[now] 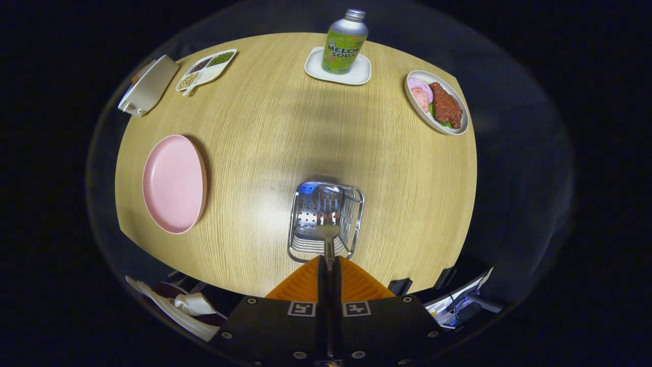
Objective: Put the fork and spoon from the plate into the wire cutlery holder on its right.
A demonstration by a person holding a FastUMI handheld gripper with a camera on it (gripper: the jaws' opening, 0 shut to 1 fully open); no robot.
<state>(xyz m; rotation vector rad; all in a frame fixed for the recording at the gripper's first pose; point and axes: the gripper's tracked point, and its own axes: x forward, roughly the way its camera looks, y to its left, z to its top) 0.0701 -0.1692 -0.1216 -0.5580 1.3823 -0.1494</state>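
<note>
Round wooden table point(265, 127), pale oak grain, matte. On it, largest first: pink plate point(174, 182), smooth, round, shallow raised rim, now bare, so no cutlery is left on it. To its right stands the wire cutlery holder point(326, 221), a shiny steel basket with thin wire sides and a perforated sheet-metal back and base.

Gripper point(329, 265) sits just above the holder's near rim, fingers pinched closed on the slim handle of the fork point(328, 216), ribbed pads flanking it. The fork is polished steel, tines pointing away, its head hanging over the basket opening. A rounded bowl shape at the far end of the holder looks like the spoon point(328, 192), apparently already deposited; hard to be sure behind the fork.

Judgement: task nearly done, what's left is lowering and releasing the fork.

Smaller clutter, far side: green melon soda bottle point(345, 42) with a metal cap on a white square coaster point(338, 75); oval dish of meat point(437, 102); white divided dish of beans point(206, 71); cream lidded container point(148, 85).
</note>
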